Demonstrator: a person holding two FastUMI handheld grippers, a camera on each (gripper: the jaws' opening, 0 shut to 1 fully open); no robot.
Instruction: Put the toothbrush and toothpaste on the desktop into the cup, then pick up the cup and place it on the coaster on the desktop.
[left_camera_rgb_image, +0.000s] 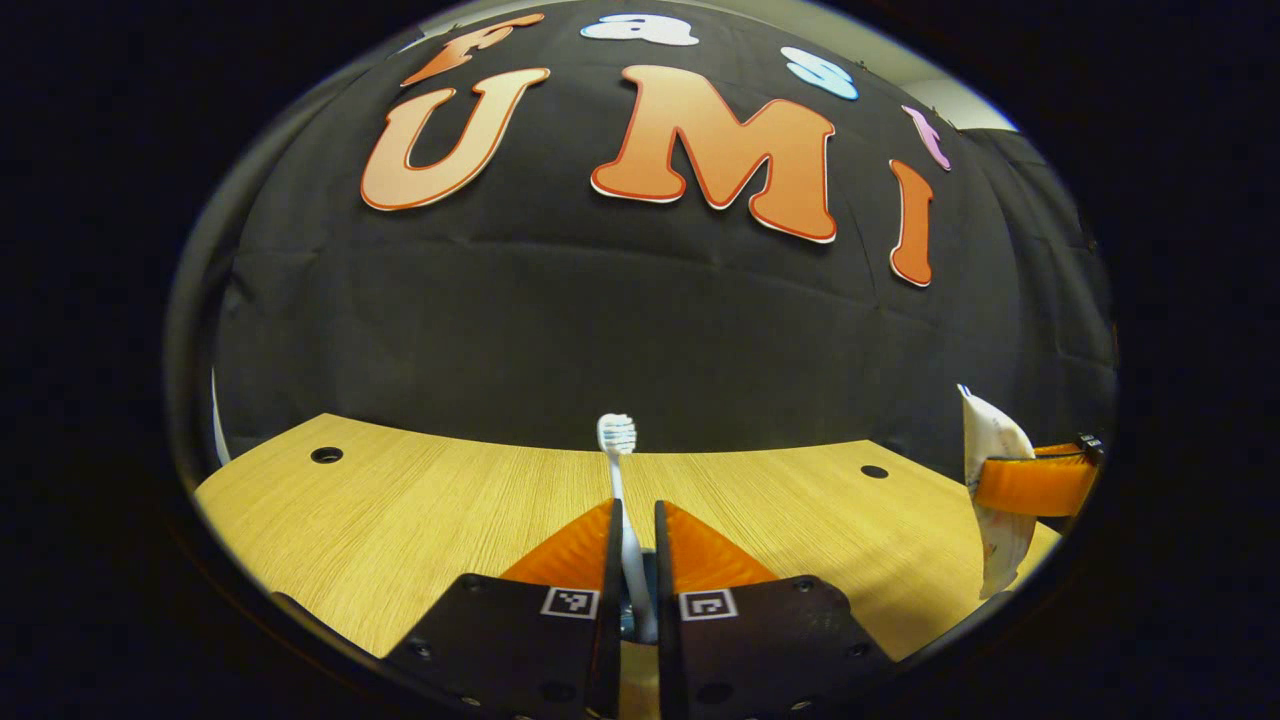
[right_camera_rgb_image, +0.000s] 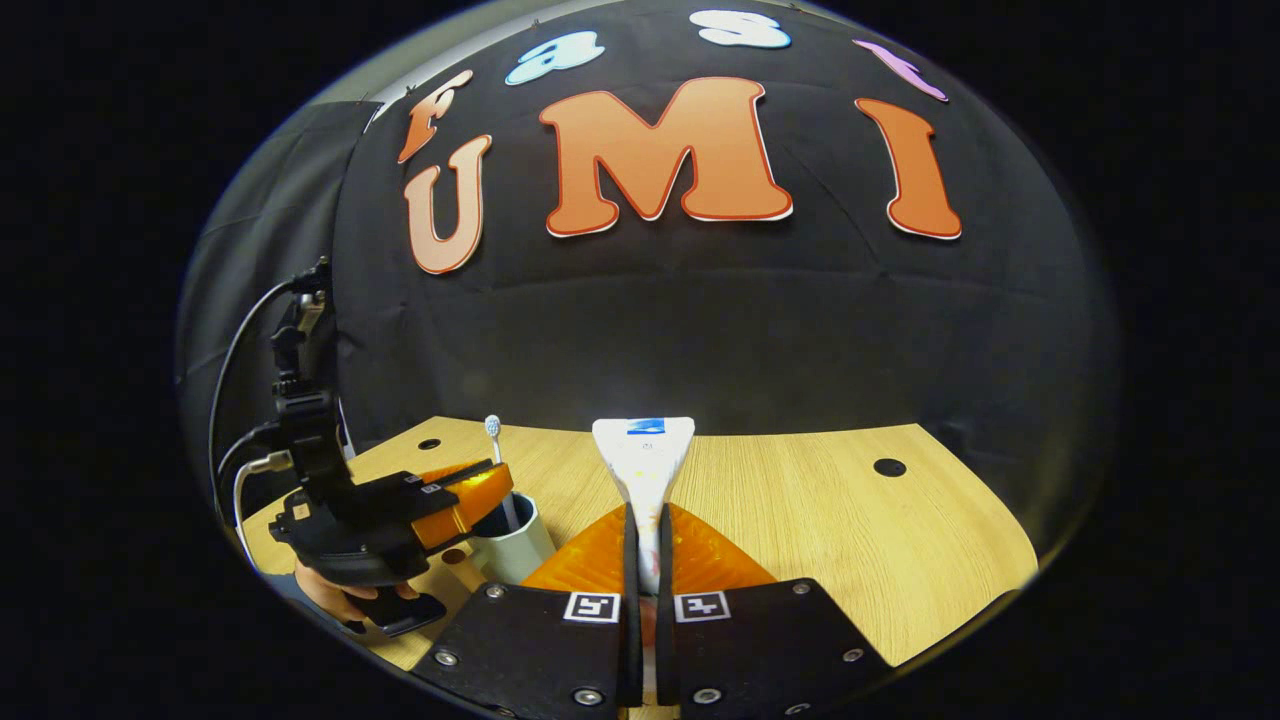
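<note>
In the left gripper view my left gripper (left_camera_rgb_image: 634, 535) is shut on the white toothbrush (left_camera_rgb_image: 617, 440), which stands upright with its bristle head above the fingertips. The right gripper view shows that left gripper (right_camera_rgb_image: 488, 488) holding the toothbrush (right_camera_rgb_image: 493, 428) over a pale cup (right_camera_rgb_image: 520, 550), the shaft reaching down into the cup's mouth. My right gripper (right_camera_rgb_image: 645, 540) is shut on the white toothpaste tube (right_camera_rgb_image: 645, 455), whose flat end points up. The tube (left_camera_rgb_image: 992, 440) and an orange finger (left_camera_rgb_image: 1035, 482) of the right gripper also appear at the right edge of the left gripper view.
The wooden desktop (right_camera_rgb_image: 800, 520) has round cable holes (right_camera_rgb_image: 889, 467) near its back corners. A hand (right_camera_rgb_image: 335, 598) holds the left gripper, with cables (right_camera_rgb_image: 235, 400) trailing behind it. Black cloth walls close the booth right behind the desk.
</note>
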